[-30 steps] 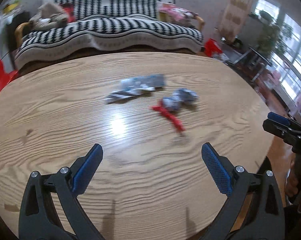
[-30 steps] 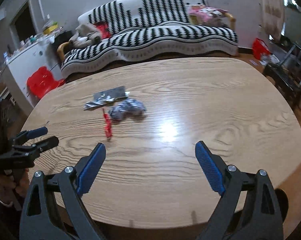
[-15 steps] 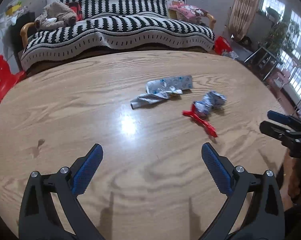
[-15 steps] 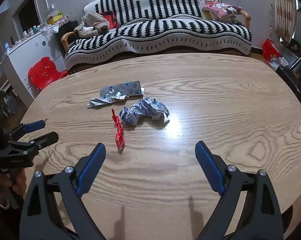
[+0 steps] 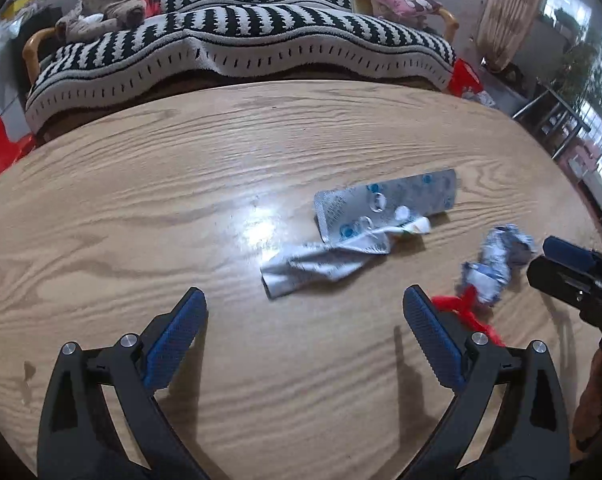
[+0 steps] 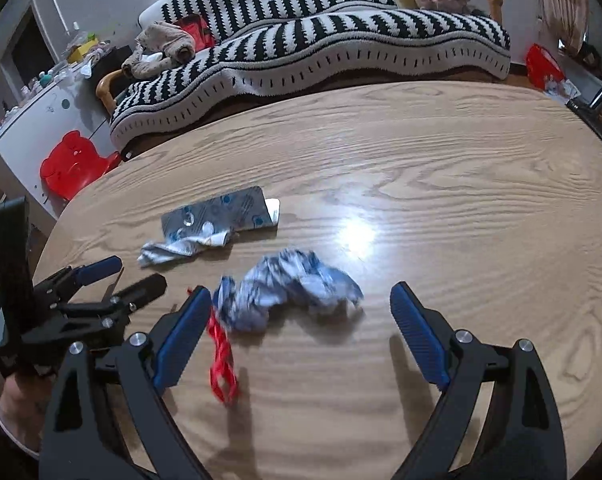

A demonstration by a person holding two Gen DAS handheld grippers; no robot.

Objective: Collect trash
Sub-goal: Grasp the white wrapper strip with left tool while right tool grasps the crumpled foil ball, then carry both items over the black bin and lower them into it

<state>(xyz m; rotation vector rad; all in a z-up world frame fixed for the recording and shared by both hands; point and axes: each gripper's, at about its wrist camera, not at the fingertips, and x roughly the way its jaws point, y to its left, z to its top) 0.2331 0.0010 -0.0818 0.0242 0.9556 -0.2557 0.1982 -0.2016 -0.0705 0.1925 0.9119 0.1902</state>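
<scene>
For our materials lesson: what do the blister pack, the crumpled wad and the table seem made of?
Blister pack: shiny foil with clear plastic bubbles, probably.
Crumpled wad: thin printed paper or film; it holds sharp creases, though blurred.
Table: wood or wood-look laminate, glossy; grain lines and a glare spot.

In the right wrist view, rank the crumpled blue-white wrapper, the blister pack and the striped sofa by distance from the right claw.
1. Crumpled blue-white wrapper, just ahead of the open right claw.
2. Blister pack, farther, left.
3. Striped sofa, beyond the table.

Both grippers' jaws wide apart
</scene>
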